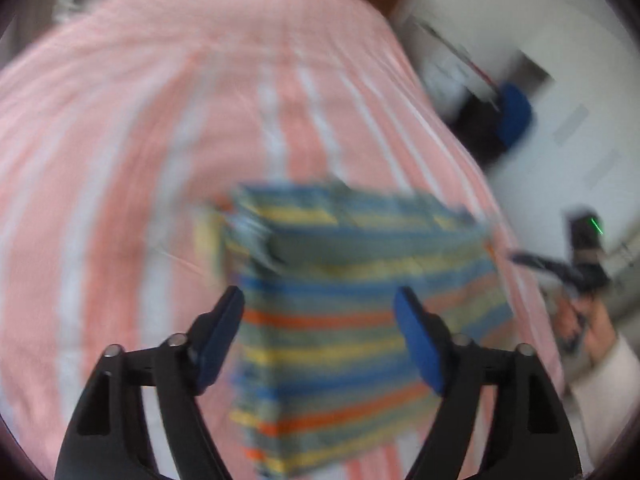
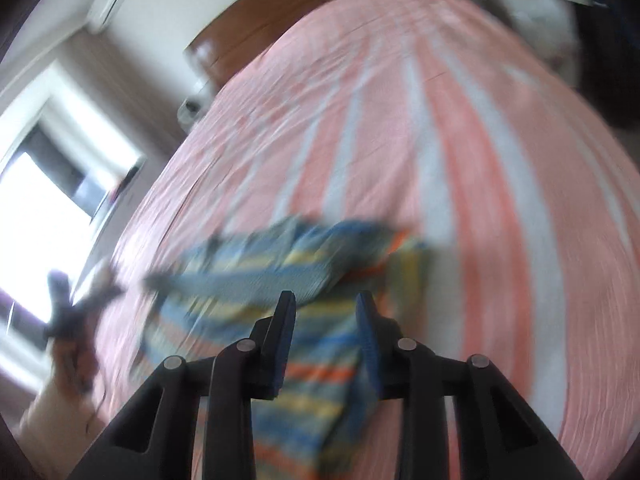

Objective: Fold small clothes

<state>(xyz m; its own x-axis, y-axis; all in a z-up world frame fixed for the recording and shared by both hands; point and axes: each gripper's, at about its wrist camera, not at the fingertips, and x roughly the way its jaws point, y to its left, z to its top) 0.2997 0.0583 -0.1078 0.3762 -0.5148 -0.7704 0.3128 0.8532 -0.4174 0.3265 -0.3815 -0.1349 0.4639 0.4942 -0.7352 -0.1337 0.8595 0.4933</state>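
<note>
Across the bed [image 1: 140, 120], a pink and white striped sheet covers everything up to the wooden headboard [image 2: 248, 36] at the far edge. Near the bed's close edge lies the small garment [image 1: 352, 280], striped in blue, yellow, green and orange; its top part is folded over the lower part, giving a roughly square shape, though blur hides finer detail. The left hand-held gripper [image 1: 320, 300] hangs above it with both blue pads spread wide and clear of the cloth. The right hand-held gripper [image 2: 326, 304] hovers over the garment's corner, pads narrowly parted, nothing pinched. Neither of the 2 grips fabric.
</note>
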